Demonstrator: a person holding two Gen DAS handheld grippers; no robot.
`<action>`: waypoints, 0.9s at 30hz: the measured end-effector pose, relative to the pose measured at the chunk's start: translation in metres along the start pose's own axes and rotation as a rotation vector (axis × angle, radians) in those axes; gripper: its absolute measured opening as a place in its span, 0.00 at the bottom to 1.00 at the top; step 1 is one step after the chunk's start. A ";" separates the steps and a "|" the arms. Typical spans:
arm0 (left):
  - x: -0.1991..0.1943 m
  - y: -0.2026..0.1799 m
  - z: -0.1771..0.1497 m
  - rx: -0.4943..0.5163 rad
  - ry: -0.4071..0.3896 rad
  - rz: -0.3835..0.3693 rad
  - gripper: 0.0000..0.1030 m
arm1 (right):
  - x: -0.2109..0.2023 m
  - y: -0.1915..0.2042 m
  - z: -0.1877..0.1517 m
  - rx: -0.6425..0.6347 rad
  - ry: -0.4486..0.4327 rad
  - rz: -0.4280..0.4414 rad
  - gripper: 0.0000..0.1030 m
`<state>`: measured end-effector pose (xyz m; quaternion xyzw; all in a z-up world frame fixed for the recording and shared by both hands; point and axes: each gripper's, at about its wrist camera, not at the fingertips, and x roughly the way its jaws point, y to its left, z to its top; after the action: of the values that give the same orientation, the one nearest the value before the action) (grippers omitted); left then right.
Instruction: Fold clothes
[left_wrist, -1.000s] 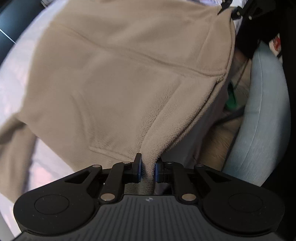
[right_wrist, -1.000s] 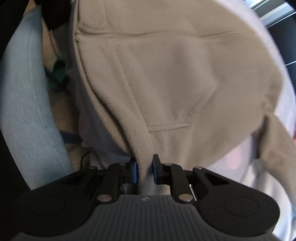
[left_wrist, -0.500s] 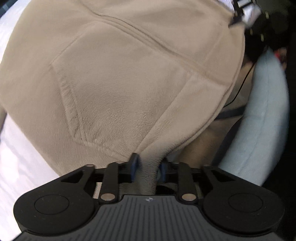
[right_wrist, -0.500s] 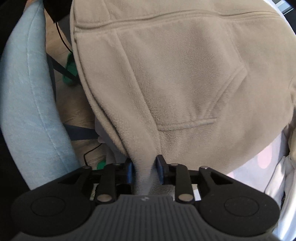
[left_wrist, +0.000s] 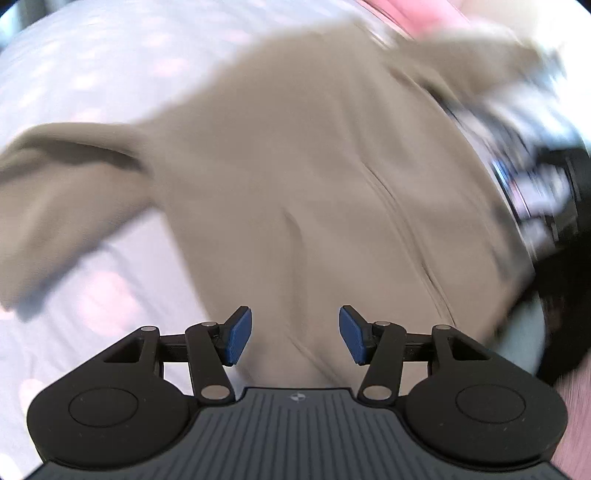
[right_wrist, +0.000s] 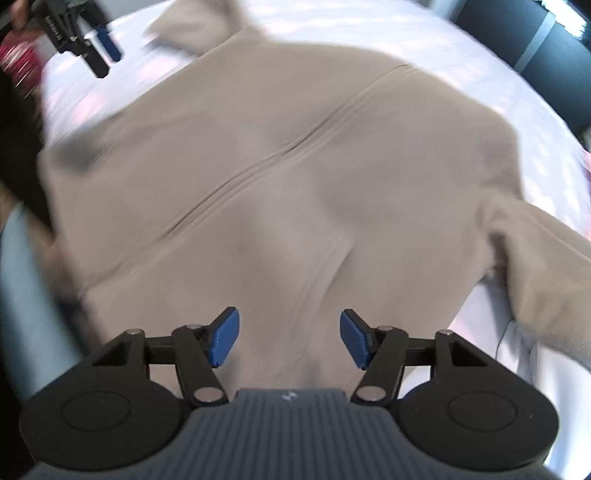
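Note:
A beige fleece jacket (left_wrist: 295, 177) lies spread on a white bedsheet (left_wrist: 92, 66) with faint pink dots. Its zip seam (right_wrist: 295, 147) runs diagonally across the right wrist view. One sleeve (left_wrist: 62, 192) trails to the left in the left wrist view, another sleeve (right_wrist: 546, 266) lies at the right in the right wrist view. My left gripper (left_wrist: 295, 334) is open just above the jacket's near hem, with nothing between its blue pads (left_wrist: 238, 336). My right gripper (right_wrist: 288, 339) is likewise open over the hem. Both views are motion-blurred.
The other gripper (right_wrist: 92, 40) shows at the top left of the right wrist view. A dark bolster (right_wrist: 524, 40) lies at the bed's far right. A light blue cushion edge (right_wrist: 22, 295) is at the left. Pink fabric (left_wrist: 413, 18) sits at the far side of the bed.
Both grippers were shut on the jacket's hem, holding it hanging by the bed edge. Now both are open and the jacket lies flat on the sheet.

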<state>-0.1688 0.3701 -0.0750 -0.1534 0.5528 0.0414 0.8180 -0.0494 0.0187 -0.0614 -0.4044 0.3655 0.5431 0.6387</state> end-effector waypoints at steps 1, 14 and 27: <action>0.002 0.011 0.009 -0.043 -0.023 0.009 0.49 | 0.007 -0.008 0.008 0.031 -0.013 -0.008 0.62; 0.047 0.145 0.102 -0.561 -0.221 0.110 0.51 | 0.077 -0.052 0.045 0.246 -0.088 -0.020 0.62; 0.029 0.132 0.110 -0.522 -0.401 0.162 0.08 | 0.094 -0.059 0.039 0.264 -0.112 -0.030 0.62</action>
<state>-0.0911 0.5251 -0.0911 -0.3020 0.3620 0.2759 0.8376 0.0237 0.0866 -0.1234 -0.2914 0.3917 0.5022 0.7138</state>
